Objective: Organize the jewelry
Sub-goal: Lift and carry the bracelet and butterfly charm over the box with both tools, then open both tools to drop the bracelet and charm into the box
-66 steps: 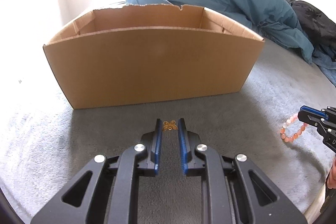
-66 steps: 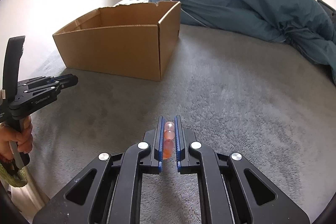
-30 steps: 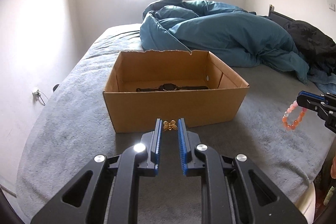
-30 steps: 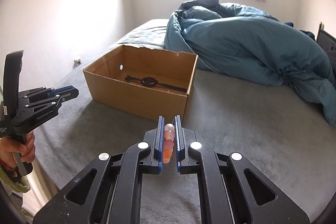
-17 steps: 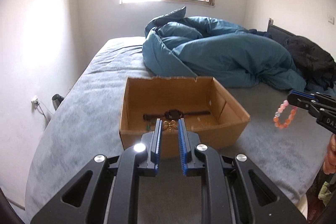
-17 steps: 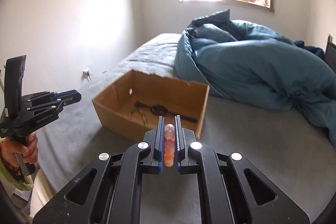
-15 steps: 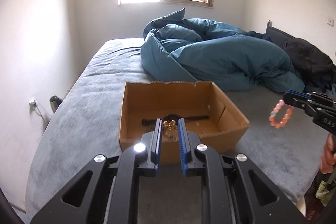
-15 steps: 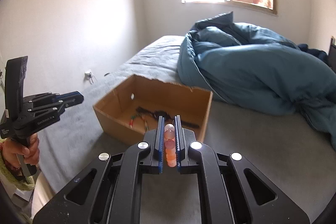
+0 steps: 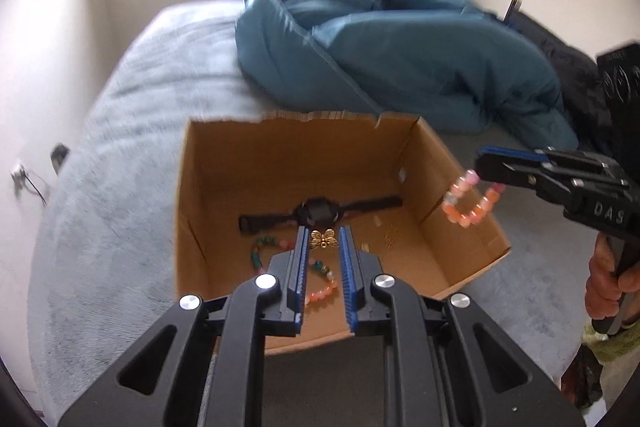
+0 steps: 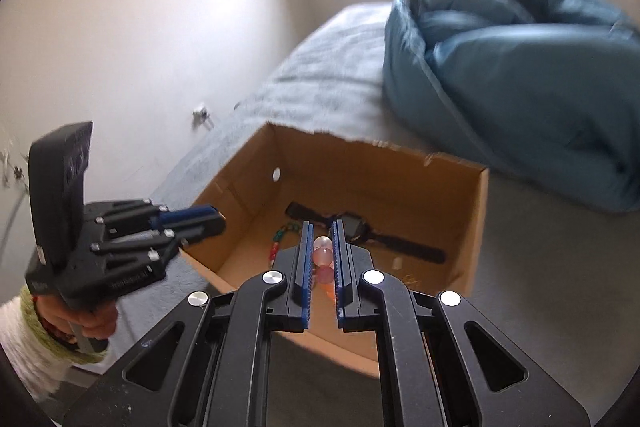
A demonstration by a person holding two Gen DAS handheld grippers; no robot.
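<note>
A gold butterfly charm [image 9: 323, 238] is pinched by the left gripper [image 9: 322, 241] above the cardboard box [image 9: 464, 203]. At 3 o'clock, a pink bead bracelet [image 9: 471, 203] is clamped in the right gripper [image 10: 320, 254].

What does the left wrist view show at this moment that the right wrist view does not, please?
Only the left wrist view shows the gold butterfly charm held in the left claw and the pink bracelet hanging as a full loop. Only the right wrist view shows that bracelet's beads pinched in the right claw. Both show the cardboard box with the black watch inside.
</note>
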